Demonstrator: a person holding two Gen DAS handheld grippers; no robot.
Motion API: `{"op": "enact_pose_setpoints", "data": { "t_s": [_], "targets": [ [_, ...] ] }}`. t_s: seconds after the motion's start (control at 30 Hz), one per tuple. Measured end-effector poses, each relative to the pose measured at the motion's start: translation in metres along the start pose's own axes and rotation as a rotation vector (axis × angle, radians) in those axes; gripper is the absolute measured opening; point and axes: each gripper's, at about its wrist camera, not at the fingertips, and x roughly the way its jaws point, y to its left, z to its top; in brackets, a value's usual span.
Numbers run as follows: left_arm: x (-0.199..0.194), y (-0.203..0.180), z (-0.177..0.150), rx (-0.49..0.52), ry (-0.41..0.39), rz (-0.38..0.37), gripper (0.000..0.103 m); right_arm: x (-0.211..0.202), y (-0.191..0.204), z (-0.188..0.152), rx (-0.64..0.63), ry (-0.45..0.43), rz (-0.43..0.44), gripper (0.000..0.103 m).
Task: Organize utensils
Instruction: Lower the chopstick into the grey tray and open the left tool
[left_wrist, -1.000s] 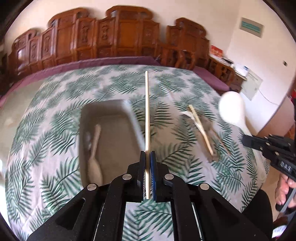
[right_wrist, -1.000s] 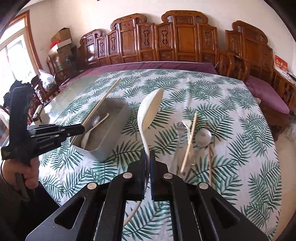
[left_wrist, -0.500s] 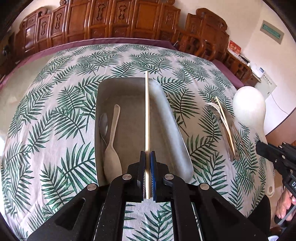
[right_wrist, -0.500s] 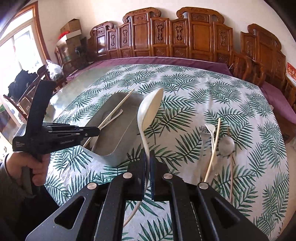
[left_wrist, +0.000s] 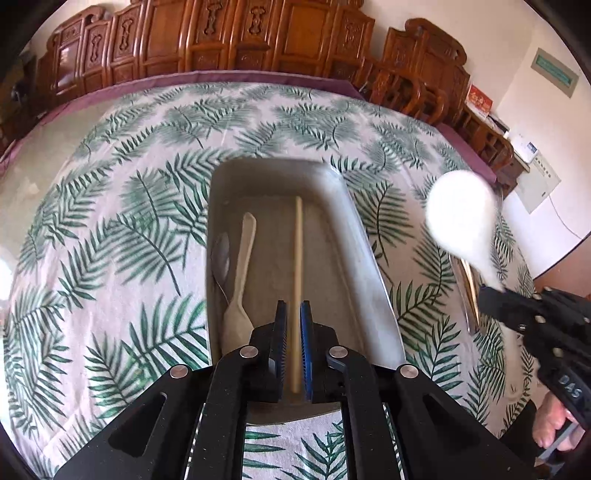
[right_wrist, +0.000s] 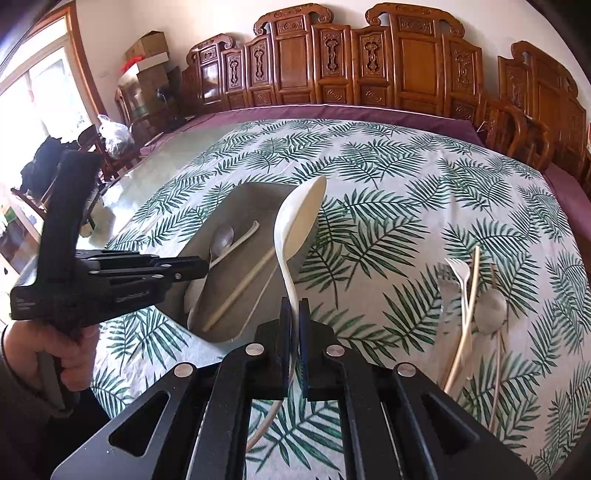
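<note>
A white tablecloth printed with dark green palm fronds (left_wrist: 122, 236) fills most of both views, edged by a plum-purple underlay (right_wrist: 332, 112) toward the top. At centre sits a matte grey rectangular tray (left_wrist: 365, 266) holding a pale cream plastic spoon (left_wrist: 240, 288), a shiny silver metal spoon (left_wrist: 221, 254) and a light tan wooden chopstick (left_wrist: 297, 266). The black left gripper (left_wrist: 291, 321) has blue ridged pads (left_wrist: 306, 332). A glossy off-white ladle (right_wrist: 299, 218) stands mid-frame in the right wrist view; reddish-brown carved chairs (right_wrist: 369, 62) line the top.

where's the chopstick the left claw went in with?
Left wrist view: the chopstick lies lengthwise in the grey tray, right of the pale spoon, its near end between the left claw pads, which show a gap.
</note>
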Motion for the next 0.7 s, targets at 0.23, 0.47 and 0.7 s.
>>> {"op": "enact_pose_setpoints", "data": {
  "t_s": [0.23,0.47,0.7],
  "targets": [
    [-0.029,0.008,0.011,0.005,-0.085,0.015,0.017,0.015,0.007,0.016,-0.003,-0.006,0.021,0.005],
    [-0.048,0.02,0.018,-0.003,-0.147,0.057,0.041,0.037,0.017,0.033,0.007,-0.006,0.063,0.005],
    [-0.06,0.039,0.023,-0.049,-0.197,0.117,0.074,0.072,0.026,0.045,0.02,0.028,0.088,0.005]
  ]
}}
